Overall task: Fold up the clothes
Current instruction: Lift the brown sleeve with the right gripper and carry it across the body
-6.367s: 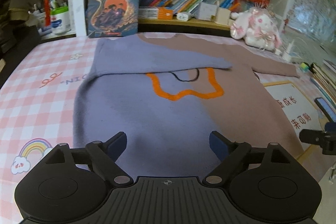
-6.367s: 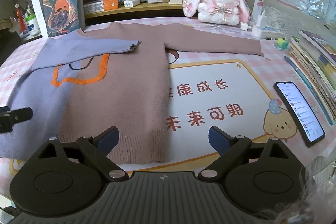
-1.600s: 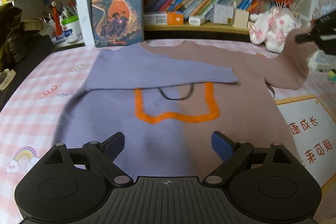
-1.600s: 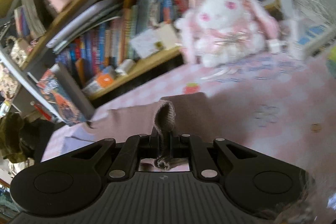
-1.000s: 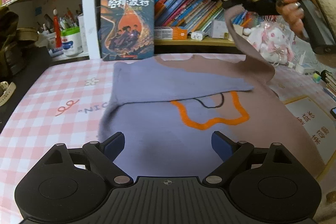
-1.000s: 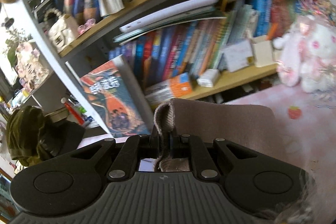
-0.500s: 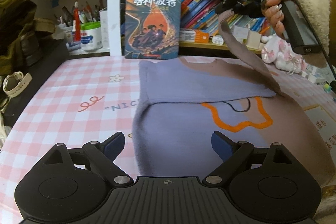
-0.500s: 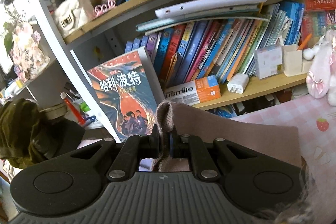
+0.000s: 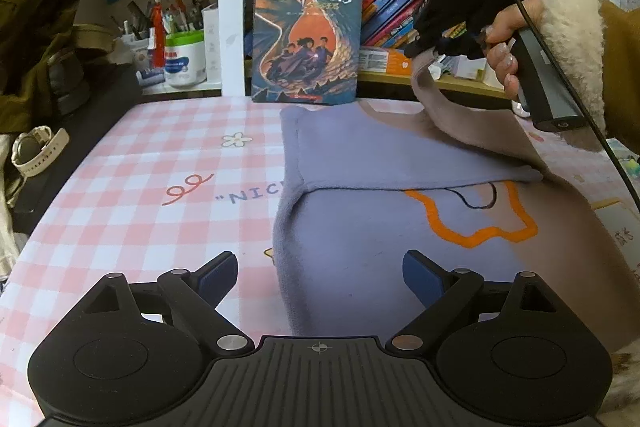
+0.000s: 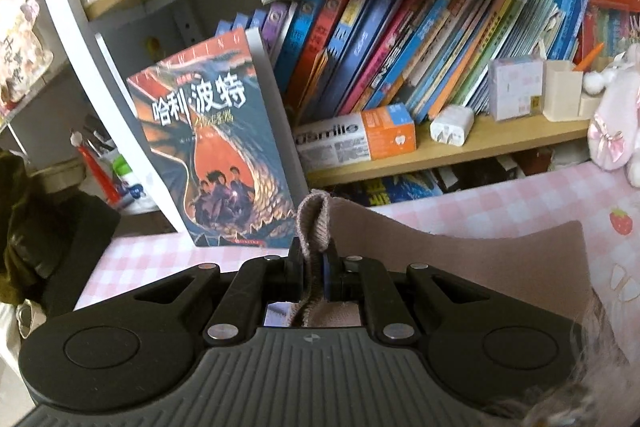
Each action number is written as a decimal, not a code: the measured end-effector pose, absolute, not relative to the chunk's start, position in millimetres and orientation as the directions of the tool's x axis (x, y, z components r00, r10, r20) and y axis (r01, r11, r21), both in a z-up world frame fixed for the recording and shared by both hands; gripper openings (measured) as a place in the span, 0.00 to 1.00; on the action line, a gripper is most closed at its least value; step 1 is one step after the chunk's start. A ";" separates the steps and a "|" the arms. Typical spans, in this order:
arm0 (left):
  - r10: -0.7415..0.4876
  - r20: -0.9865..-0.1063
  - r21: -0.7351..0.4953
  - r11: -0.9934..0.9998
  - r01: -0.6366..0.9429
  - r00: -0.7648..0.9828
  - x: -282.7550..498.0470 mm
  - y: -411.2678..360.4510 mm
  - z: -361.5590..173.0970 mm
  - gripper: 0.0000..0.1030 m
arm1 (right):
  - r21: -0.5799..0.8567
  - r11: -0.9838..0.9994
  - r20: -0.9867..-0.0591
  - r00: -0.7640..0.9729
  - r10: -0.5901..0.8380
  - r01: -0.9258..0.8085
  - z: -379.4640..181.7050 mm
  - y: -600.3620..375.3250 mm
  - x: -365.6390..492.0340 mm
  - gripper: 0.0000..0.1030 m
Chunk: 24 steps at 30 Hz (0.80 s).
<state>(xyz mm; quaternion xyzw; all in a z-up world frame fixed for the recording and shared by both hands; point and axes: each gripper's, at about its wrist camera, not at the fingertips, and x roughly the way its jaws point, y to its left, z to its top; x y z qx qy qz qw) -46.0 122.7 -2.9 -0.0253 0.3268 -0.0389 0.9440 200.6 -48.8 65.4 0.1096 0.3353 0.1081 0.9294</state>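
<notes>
My right gripper (image 10: 316, 277) has its jaws pinched fully together on the ribbed cuff (image 10: 314, 227) of the brown sleeve (image 9: 460, 123), and I hold that cuff up in the air over the far side of the sweater (image 9: 380, 227). My left gripper (image 9: 318, 277) has its jaws spread wide with nothing between them, hanging over the near left hem.

The knit is soft and light. The sleeve sags from my jaws in a loose curve down to the shoulder, so it will drape wherever I lower it and keep no shape of its own. The cuff is the best place to hold: the ribbing is thicker, doubles over between my pads and should not slip. I judge that a pull too far to the left could drag the body and undo the fold already lying there, so the sleeve wants laying down gently.

The sweater lies flat on the pink checked worktop (image 9: 140, 195), collar toward the far bookshelf (image 10: 460, 155). Its left half is lavender and its right half dusty brown, with an orange outline (image 9: 472, 227) and a thin black line across the chest. The lavender sleeve (image 9: 400, 159) is already folded across the chest, its cuff pointing right. The brown sleeve's free end rises from the right shoulder toward a propped book (image 9: 308, 31).
</notes>
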 end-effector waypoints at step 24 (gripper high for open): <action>-0.077 -0.622 -0.057 0.997 0.053 0.779 -54.3 118.5 -0.9 0.89 | 0.324 0.919 -0.700 0.597 0.393 -0.225 27.2 -19.5 187.7 0.09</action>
